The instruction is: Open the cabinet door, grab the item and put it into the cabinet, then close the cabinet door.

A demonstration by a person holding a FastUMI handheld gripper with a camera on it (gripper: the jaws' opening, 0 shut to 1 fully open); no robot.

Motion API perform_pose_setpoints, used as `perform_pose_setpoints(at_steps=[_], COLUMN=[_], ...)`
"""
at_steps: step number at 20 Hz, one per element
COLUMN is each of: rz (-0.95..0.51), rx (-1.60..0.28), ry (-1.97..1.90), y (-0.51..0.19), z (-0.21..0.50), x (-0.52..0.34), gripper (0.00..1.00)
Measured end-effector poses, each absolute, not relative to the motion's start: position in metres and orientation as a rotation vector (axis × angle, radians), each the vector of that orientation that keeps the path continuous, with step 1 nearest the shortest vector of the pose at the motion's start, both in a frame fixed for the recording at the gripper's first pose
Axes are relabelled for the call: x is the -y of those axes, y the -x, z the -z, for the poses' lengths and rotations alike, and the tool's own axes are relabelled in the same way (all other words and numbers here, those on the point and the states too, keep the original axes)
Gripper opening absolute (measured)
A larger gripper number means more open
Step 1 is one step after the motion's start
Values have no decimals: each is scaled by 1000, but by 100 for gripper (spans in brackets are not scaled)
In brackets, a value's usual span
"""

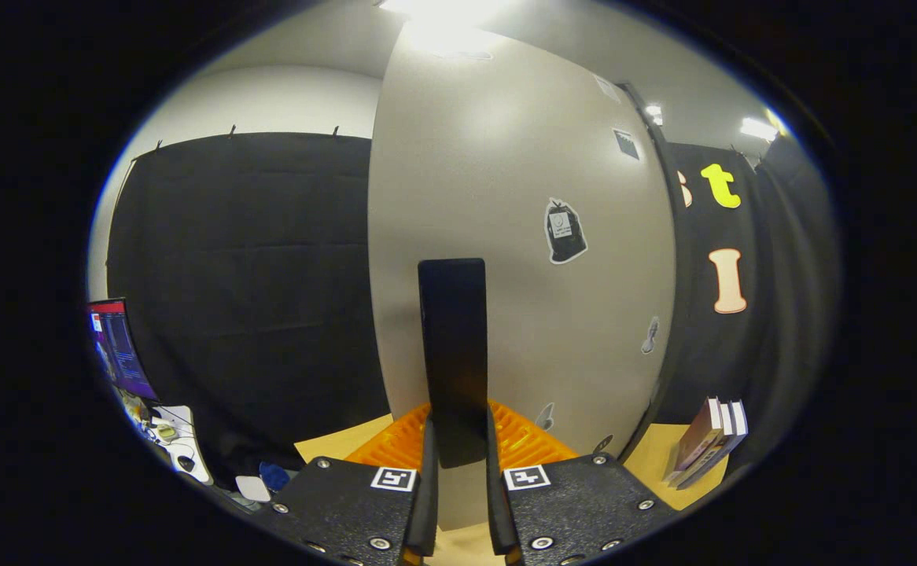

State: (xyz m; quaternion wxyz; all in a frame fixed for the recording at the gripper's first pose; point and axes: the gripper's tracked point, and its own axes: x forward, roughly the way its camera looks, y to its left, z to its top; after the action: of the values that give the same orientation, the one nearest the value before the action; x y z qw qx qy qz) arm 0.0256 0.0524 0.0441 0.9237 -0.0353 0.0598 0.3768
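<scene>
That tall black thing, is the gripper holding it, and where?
Yes. The gripper has its jaws shut on the black slab, pinching its lower end; the rest stands upright before the cabinet door.

No legible text; sticker (565,230) print on cabinet door (506,196) too small.

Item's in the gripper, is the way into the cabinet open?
No. The gripper is shut on the black item, but the closed cabinet door stands right beyond it, blocking the way in.
</scene>
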Motion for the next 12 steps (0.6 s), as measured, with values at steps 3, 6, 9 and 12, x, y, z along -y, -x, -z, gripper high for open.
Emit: perform_pose_setpoints(at_steps=[3, 6, 9, 12], rz=[-755, -731, -697, -648], rx=[-113, -108, -93, -80], ry=[68, 53, 31, 9], y=[-23, -24, -23, -14], z=[-46, -46, -48, -51], x=[-43, -35, -25, -11], gripper=[26, 27, 29, 30])
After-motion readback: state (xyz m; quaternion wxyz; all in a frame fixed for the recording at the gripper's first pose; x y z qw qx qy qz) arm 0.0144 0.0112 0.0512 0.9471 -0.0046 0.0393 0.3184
